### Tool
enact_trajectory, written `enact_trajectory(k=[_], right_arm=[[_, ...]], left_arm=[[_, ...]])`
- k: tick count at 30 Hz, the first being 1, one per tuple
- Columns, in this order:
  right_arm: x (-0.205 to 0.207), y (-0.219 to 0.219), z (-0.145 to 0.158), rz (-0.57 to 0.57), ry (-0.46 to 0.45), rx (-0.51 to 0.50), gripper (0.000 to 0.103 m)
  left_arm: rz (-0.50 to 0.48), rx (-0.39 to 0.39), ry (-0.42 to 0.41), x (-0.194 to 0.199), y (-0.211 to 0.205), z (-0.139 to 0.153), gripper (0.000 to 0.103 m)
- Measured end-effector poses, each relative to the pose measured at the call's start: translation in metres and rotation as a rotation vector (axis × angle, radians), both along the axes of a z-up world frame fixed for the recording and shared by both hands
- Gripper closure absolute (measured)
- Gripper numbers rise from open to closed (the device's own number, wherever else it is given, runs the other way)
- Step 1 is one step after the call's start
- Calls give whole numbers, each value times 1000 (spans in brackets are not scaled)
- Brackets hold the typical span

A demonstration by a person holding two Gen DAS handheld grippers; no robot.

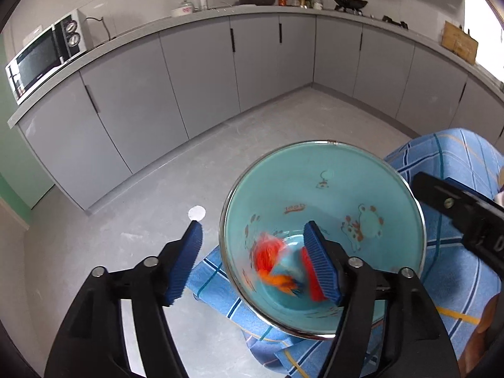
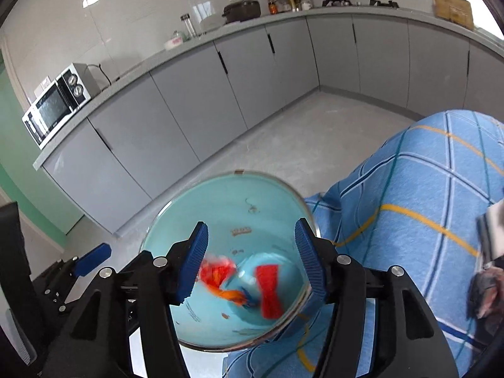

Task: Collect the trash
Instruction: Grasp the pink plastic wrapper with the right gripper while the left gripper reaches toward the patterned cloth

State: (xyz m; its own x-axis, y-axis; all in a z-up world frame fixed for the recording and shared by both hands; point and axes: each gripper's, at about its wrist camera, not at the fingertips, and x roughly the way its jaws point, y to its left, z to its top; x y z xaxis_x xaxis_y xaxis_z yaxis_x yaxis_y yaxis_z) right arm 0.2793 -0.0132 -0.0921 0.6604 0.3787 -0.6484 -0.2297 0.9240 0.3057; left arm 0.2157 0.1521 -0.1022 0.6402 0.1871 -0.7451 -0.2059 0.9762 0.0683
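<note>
both sets of fingers, left gripper [image 1: 253,263] and right gripper [image 2: 252,264], stand open and empty above the blue bin [image 2: 201,208]; red-orange trash [image 2: 220,275] lies blurred at its bottom.

A pale turquoise bin [image 1: 330,189] printed with brown cartoon animals holds blurred red and orange scraps [image 1: 271,258]. Beside the bin, a sky-blue cloth [image 2: 425,189] checked in white, navy and yellow. Beyond the bin, grey cabinets [image 1: 195,72], a grey floor [image 1: 283,119] and a white microwave [image 1: 44,56].
</note>
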Motion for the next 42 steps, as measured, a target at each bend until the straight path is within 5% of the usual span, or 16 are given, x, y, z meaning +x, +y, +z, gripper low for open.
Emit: enact_trajectory(k=[11,42], right_arm=[[-33,-43,23,-92,-72,-37,40],[-169,-262,2,-427,-29,-164,40]], left_arm=[[-38,-31,-78,-30,-41,32,12],[-428,-80,-42,-63,-238,35,10]])
